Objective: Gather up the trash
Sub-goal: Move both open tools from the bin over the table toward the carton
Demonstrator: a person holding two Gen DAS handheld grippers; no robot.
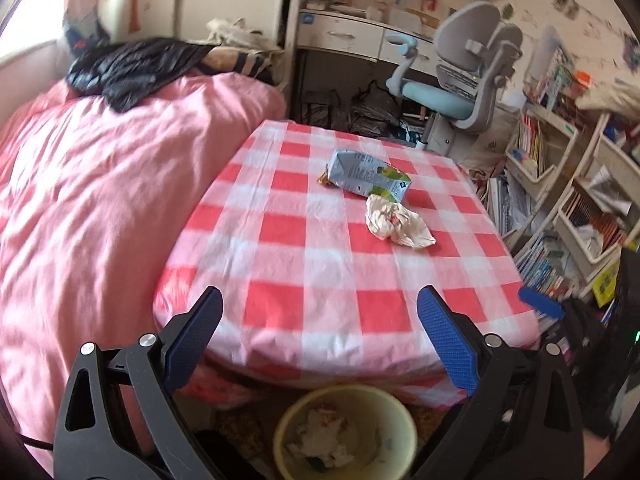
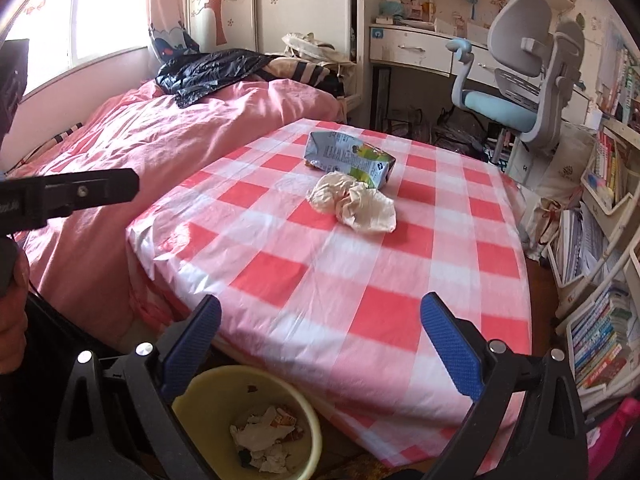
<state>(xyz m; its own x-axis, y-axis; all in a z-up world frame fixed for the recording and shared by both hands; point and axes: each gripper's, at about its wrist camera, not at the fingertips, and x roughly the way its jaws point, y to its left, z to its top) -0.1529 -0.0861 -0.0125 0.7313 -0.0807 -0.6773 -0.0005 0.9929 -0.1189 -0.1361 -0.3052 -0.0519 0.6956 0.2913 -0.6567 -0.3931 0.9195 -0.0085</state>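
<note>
- The left gripper (image 1: 320, 308) hangs over the near edge of the table (image 1: 304, 280), its blue-padded jaws spread wide with nothing between them.
- The right gripper (image 2: 320, 316) hangs over the same near edge, its jaws also spread wide and empty.
- The tabletop is covered with a red-and-white checked cloth (image 2: 340, 280) that drapes over the edges.
- A flattened drink carton (image 1: 366, 176), grey-blue with a green end, lies on its side toward the far edge of the tabletop, about midway across.
- A crumpled paper wrapper (image 1: 398, 222), off-white with a few red marks, lies just nearer than the carton's green end; whether the two touch is hard to tell.
- In the right wrist view the carton (image 2: 348, 158) and the wrapper (image 2: 354, 202) overlap, the wrapper in front.
- A small orange-brown scrap (image 1: 323, 178) peeks out beside the carton's far-left corner; what it is cannot be told.
- A pale yellow bin (image 1: 346, 432) stands on the floor below the table's near edge, under the left gripper, with crumpled white paper (image 1: 320, 436) already inside.
- In the right wrist view the bin (image 2: 248, 420) sits low and left, by the table's near-left corner.
- A bed with a pink cover (image 2: 140, 152) lies left of the table, and a grey-and-blue desk chair (image 2: 520, 76) stands beyond the table's far-right corner.
</note>
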